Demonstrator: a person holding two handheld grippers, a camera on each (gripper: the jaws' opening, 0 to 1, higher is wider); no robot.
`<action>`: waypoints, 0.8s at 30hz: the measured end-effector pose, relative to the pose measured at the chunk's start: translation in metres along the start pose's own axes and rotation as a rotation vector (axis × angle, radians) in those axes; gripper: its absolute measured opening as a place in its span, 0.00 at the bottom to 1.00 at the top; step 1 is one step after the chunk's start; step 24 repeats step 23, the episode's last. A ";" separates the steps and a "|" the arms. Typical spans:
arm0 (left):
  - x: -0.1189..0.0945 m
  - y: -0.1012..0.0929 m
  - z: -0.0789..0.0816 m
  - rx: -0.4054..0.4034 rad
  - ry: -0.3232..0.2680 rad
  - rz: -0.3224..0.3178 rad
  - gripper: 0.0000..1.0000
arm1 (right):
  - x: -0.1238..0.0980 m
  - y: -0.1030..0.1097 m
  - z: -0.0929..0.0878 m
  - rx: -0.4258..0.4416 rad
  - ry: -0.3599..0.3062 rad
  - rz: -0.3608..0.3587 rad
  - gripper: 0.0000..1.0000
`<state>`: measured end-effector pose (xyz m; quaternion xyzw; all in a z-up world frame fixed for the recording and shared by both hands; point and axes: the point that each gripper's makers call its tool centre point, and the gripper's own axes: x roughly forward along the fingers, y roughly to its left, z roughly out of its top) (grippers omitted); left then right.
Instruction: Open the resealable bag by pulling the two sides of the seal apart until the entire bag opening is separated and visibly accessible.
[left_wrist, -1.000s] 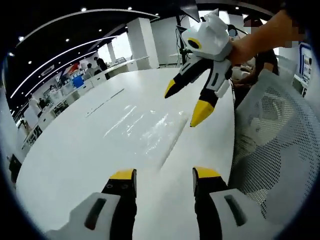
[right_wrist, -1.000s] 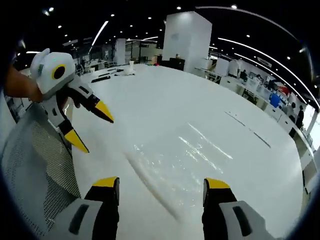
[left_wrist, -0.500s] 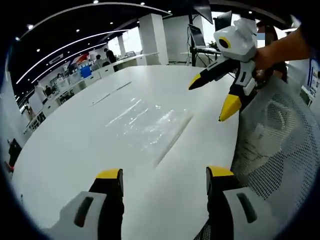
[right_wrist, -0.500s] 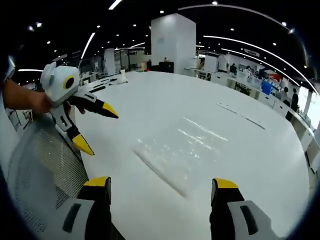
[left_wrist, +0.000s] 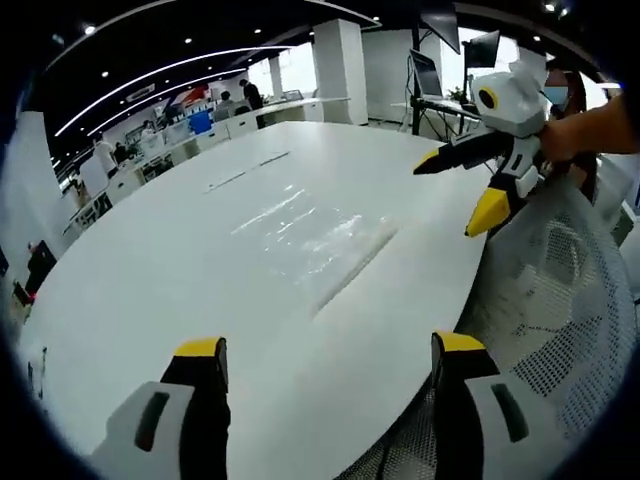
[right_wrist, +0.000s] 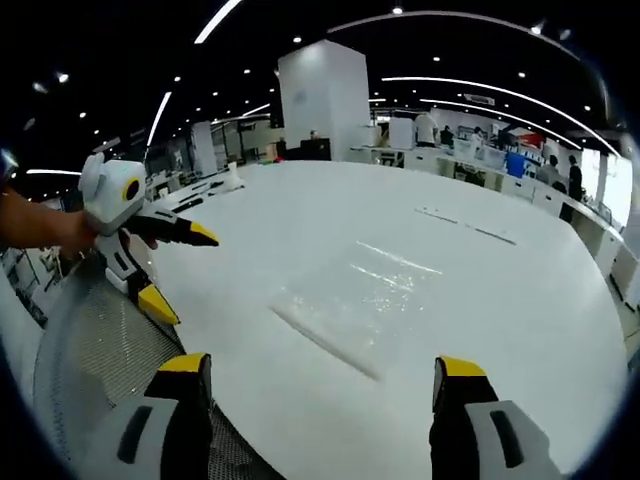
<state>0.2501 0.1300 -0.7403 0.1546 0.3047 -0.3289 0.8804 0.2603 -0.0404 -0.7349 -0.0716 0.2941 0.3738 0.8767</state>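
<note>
Left gripper view: one bag (left_wrist: 322, 238) on table (left_wrist: 150, 280); two grippers' fingers spread, empty.

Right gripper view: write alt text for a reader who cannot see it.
A clear resealable bag lies flat on a white table, untouched, beyond the right gripper, whose yellow-tipped jaws stand wide apart. At left, a hand holds the left gripper, open, beside a mesh chair back; an office stretches behind.
</note>
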 end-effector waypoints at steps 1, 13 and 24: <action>-0.003 0.000 0.001 0.003 -0.013 0.015 0.87 | -0.001 0.001 0.001 0.007 -0.013 -0.010 0.98; -0.006 0.002 -0.001 0.006 -0.072 0.048 0.87 | -0.002 0.007 -0.001 -0.036 -0.076 -0.041 0.97; 0.004 0.002 -0.013 0.053 -0.057 0.058 0.79 | -0.009 0.000 -0.005 -0.016 -0.099 -0.082 0.97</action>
